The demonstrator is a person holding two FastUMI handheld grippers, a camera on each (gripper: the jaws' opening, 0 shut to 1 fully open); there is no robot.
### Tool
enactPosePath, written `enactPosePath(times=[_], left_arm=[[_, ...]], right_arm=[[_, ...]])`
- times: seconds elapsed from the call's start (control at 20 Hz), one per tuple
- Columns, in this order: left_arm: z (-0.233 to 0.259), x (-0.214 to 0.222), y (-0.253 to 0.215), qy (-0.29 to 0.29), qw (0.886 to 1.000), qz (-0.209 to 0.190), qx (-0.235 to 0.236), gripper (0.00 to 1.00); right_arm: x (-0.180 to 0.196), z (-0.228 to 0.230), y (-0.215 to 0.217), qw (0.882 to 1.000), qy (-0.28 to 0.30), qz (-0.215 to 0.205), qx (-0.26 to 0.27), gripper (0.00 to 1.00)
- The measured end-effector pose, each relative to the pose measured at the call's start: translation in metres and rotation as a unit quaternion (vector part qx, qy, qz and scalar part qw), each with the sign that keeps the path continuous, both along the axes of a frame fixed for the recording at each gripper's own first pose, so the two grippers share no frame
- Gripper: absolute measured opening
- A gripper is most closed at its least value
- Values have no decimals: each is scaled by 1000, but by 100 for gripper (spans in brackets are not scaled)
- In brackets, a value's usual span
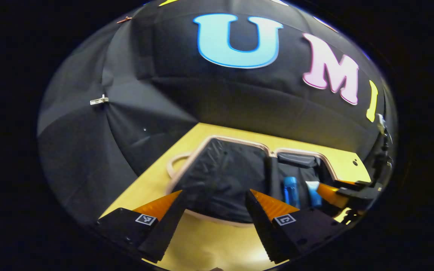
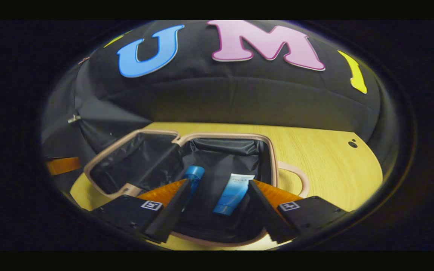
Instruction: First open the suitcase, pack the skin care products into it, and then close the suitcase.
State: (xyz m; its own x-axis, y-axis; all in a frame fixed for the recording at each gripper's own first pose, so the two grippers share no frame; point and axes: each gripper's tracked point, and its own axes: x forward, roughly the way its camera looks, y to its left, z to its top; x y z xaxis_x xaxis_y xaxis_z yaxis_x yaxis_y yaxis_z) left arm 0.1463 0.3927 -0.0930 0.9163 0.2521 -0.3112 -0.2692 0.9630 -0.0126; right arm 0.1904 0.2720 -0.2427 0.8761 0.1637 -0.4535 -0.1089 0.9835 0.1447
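The suitcase (image 1: 202, 145) lies open on the table, with a pale pink rim and black lining. In the left gripper view my left gripper (image 1: 215, 195) stands open over the near edge of the bare half. The other half holds a blue bottle (image 1: 290, 190) and a white tube with a blue cap (image 1: 314, 192), with the right gripper's finger (image 1: 330, 192) beside them. In the right gripper view my right gripper (image 2: 220, 184) is open above that half. The tube (image 2: 232, 192) lies flat between its spread fingers, untouched, and the blue bottle (image 2: 193, 175) lies by the left finger.
The yellow wooden table (image 2: 326, 165) has bare room to the right of the suitcase (image 2: 273, 150), with a small hole (image 2: 352, 143) near its far corner. A carry handle (image 2: 296, 177) sticks out from the suitcase side. The black cloth wall stands close behind.
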Motion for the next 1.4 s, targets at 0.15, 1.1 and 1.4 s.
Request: enactPosePath(times=[0.15, 1.1, 1.4], left_arm=[[7, 24, 48, -14, 999, 10, -31, 97], [-89, 138, 139, 80, 946, 20, -313, 83], [-79, 142, 134, 82, 949, 20, -304, 18]], right_arm=[[-20, 33, -1, 999, -53, 3, -3, 97], [-148, 25, -27, 997, -24, 55, -54, 98], [-142, 26, -39, 997, -27, 44, -64, 98]])
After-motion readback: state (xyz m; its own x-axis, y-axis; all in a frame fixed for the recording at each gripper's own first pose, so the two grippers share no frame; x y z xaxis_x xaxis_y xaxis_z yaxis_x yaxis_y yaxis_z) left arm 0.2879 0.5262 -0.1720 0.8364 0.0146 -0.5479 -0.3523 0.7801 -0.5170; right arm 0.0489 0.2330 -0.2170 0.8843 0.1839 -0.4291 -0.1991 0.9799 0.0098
